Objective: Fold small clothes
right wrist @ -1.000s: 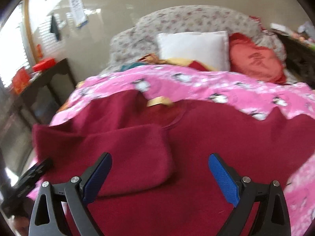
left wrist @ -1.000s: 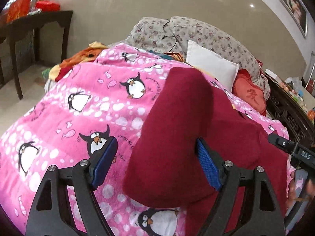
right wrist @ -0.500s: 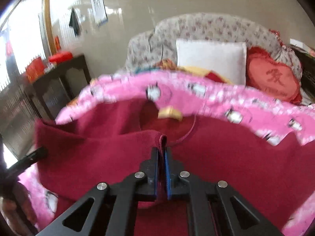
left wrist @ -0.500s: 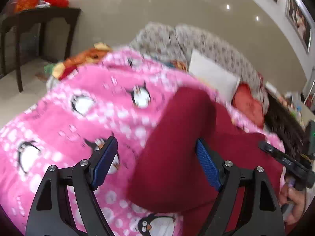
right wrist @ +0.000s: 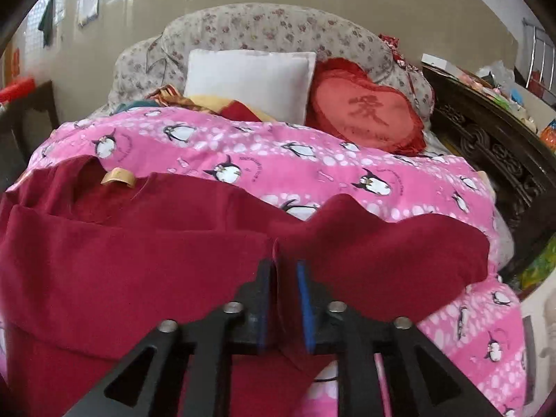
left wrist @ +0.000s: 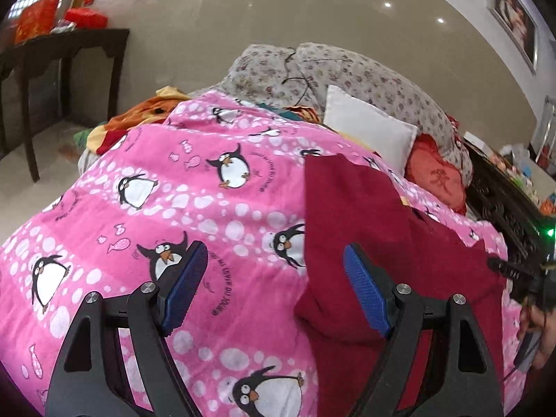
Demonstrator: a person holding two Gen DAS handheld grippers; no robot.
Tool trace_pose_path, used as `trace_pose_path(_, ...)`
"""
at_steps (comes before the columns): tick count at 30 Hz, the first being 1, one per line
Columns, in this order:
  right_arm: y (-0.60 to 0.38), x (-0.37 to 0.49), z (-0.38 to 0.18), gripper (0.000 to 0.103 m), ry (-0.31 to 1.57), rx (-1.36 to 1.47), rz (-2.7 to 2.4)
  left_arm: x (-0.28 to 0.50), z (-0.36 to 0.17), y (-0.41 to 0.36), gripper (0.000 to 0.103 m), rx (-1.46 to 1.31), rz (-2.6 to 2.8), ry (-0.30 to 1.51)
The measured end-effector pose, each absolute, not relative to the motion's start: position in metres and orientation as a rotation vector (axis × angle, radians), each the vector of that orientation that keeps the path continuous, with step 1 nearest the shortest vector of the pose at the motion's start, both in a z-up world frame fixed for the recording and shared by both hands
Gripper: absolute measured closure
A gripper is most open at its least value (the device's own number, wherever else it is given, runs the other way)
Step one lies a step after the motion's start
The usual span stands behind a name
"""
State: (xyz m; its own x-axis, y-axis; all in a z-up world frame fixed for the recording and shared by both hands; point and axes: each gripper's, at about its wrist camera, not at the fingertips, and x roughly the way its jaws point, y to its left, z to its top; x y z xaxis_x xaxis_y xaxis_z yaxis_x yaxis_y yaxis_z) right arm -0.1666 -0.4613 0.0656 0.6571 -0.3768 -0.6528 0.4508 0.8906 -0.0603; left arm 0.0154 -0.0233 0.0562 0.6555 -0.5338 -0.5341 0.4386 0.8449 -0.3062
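A sleeve fold is under way: the right gripper (right wrist: 285, 304), jaws just easing apart, has red top (right wrist: 121, 260) cloth between them. The left gripper (left wrist: 274, 290) gapes wide, cloth at its right jaw. Next: let go cleanly.

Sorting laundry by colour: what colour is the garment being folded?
Dark red, plain; the garment shows best in the right wrist view.

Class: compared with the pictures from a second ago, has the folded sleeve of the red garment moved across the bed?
Yes. The sleeve, then lying left of the neck label, now lies right of it, between the right gripper's just-reopening jaws.
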Motion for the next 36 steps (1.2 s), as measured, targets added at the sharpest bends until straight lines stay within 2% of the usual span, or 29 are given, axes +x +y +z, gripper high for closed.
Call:
trace_pose_path(2, -0.441, -0.169, 0.082, 0.059, 0.641, 0.127, -0.393, 0.015, 0.054, -0.025, 0.022, -0.141, -0.557, 0.657)
trace_pose_path(3, -0.429, -0.164, 0.089, 0.058, 0.619, 0.125, -0.335, 0.015, 0.053, -0.026, 0.022, -0.138, -0.56, 0.665)
trace_pose_path(8, -0.344, -0.104, 0.101, 0.058, 0.639, 0.115, 0.109, 0.014, 0.041, -0.037, 0.022, -0.082, -0.583, 0.711)
trace_pose_path(13, -0.274, -0.037, 0.081, 0.058, 0.731, -0.107, 0.164, 0.012, 0.032, -0.045, 0.022, -0.035, -0.595, 0.733)
trace_pose_path(16, -0.275, -0.015, 0.059, 0.058, 0.822, -0.077, 0.178, 0.016, 0.029, -0.041, 0.022, -0.062, -0.612, 0.751)
trace_pose_path(17, -0.28, -0.012, 0.054, 0.065, 0.831, -0.053, 0.194, 0.017, 0.029, -0.04, 0.022, -0.074, -0.616, 0.758)
trace_pose_path(18, -0.283, -0.014, 0.053, 0.083, 0.832, -0.043, 0.214, 0.019, 0.029, -0.038, 0.022, -0.082, -0.617, 0.76)
trace_pose_path(20, -0.278, -0.023, 0.059, 0.093, 0.797, -0.089, 0.235, 0.021, 0.031, -0.035, 0.022, -0.096, -0.609, 0.754)
trace_pose_path(27, -0.279, -0.031, 0.085, 0.096, 0.656, -0.155, 0.141, 0.019, 0.035, -0.032, 0.022, -0.102, -0.588, 0.729)
trace_pose_path(32, -0.285, 0.004, 0.05, 0.096, 0.797, -0.115, 0.132, 0.022, 0.032, -0.03, 0.022, -0.097, -0.572, 0.736)
trace_pose_path(34, -0.29, -0.005, 0.061, 0.093, 0.759, -0.082, 0.136, 0.023, 0.033, -0.026, 0.022, -0.104, -0.562, 0.73)
trace_pose_path(35, -0.293, -0.011, 0.068, 0.085, 0.737, -0.061, 0.139, 0.023, 0.034, -0.023, 0.022, -0.112, -0.558, 0.723)
trace_pose_path(36, -0.296, -0.018, 0.076, 0.07, 0.712, -0.041, 0.142, 0.023, 0.035, -0.021, 0.022, -0.12, -0.555, 0.717)
